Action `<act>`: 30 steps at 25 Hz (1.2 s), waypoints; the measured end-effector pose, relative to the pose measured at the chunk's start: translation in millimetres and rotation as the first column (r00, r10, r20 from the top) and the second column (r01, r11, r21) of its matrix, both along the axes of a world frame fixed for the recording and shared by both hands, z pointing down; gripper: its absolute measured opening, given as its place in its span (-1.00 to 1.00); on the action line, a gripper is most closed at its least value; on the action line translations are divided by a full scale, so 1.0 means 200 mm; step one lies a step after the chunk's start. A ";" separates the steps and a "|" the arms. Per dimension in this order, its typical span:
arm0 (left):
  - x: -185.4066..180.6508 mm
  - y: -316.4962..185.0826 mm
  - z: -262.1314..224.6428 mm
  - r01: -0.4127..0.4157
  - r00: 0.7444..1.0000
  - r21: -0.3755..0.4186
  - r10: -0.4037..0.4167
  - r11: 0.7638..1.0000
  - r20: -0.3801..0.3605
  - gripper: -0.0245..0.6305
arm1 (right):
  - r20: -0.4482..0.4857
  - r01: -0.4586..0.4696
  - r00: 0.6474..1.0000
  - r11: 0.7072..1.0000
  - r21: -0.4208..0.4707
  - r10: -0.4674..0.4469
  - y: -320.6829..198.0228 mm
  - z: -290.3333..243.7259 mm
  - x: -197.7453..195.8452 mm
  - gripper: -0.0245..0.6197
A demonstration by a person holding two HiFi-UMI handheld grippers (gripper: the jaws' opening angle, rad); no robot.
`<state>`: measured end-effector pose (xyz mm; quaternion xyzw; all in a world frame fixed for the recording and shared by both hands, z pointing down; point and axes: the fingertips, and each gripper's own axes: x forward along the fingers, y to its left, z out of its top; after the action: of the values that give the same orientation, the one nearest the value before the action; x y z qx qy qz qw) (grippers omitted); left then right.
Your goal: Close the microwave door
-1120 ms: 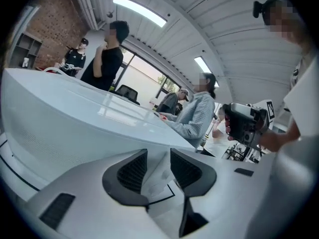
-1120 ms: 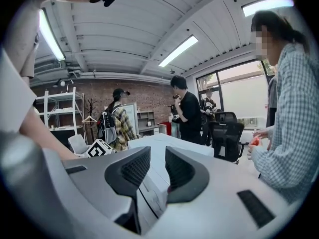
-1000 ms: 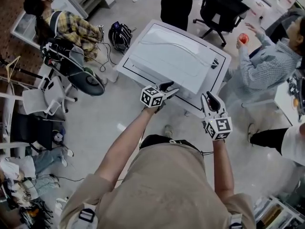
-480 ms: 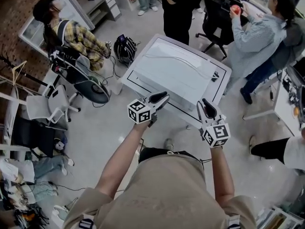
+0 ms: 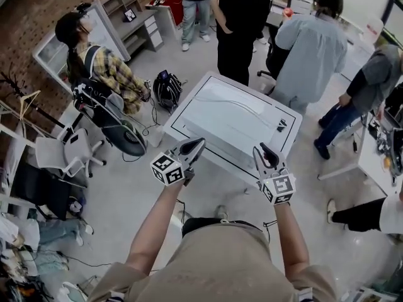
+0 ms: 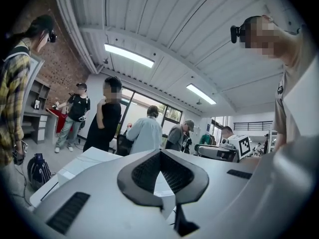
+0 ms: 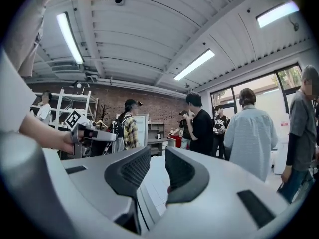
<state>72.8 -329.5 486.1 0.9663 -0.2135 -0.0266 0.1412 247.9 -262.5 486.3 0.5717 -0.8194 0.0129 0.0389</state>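
The white microwave [image 5: 233, 118] stands in front of me and shows only its flat top in the head view; its front and door are hidden from above. My left gripper [image 5: 196, 143] hovers over its near left edge, jaws shut with nothing between them, pads pressed together in the left gripper view [image 6: 160, 154]. My right gripper [image 5: 262, 150] hangs over the near right edge. Its jaws stand a little apart and empty in the right gripper view [image 7: 157, 159]. The white top [image 6: 82, 162] lies below both, and neither gripper touches it.
Several people [image 5: 310, 39] stand close behind the microwave. A person in a plaid shirt [image 5: 104, 68] sits at the left beside a round black fan [image 5: 119, 131], a backpack [image 5: 169, 88] and white chairs [image 5: 60, 150]. Grey floor [image 5: 126, 187] lies between me and the chairs.
Both grippers have risen and drawn back from the microwave's front edge, the left one more. The left jaws went from open to shut. People behind the microwave have shifted.
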 end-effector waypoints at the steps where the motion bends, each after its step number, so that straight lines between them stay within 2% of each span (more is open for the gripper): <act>1: -0.02 0.00 0.01 0.006 1.000 0.005 -0.006 1.000 0.010 -0.91 | -0.009 -0.002 1.000 1.000 0.005 0.002 0.00 0.00 0.00 -0.63; 5: -0.09 0.01 0.03 0.020 1.000 0.008 -0.020 1.000 0.011 -0.91 | -0.020 -0.016 1.000 1.000 0.003 0.017 0.00 0.02 0.01 -0.63; 10: -0.11 0.05 0.06 -0.008 1.000 0.014 0.007 1.000 0.018 -0.91 | -0.033 -0.029 0.999 1.000 -0.013 0.028 -0.01 0.06 0.02 -0.63; 22: -0.21 0.12 0.16 0.015 1.000 -0.026 -0.014 1.000 0.007 -0.89 | -0.043 -0.028 0.999 0.998 -0.063 0.025 -0.01 0.17 -0.04 -0.63; 27: -0.23 0.11 0.18 0.023 1.000 -0.038 -0.024 0.999 -0.008 -0.89 | -0.131 -0.033 0.991 0.998 -0.045 0.027 -0.02 0.17 -0.08 -0.65; 30: -0.25 0.11 0.19 0.031 0.999 -0.046 -0.032 0.998 -0.012 -0.89 | -0.137 -0.028 0.990 0.999 -0.034 0.023 -0.02 0.15 -0.10 -0.68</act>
<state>22.5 -308.3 523.4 0.9591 -0.2285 -0.0300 0.1645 228.1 -266.9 516.9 0.5807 -0.8072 -0.0113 0.1049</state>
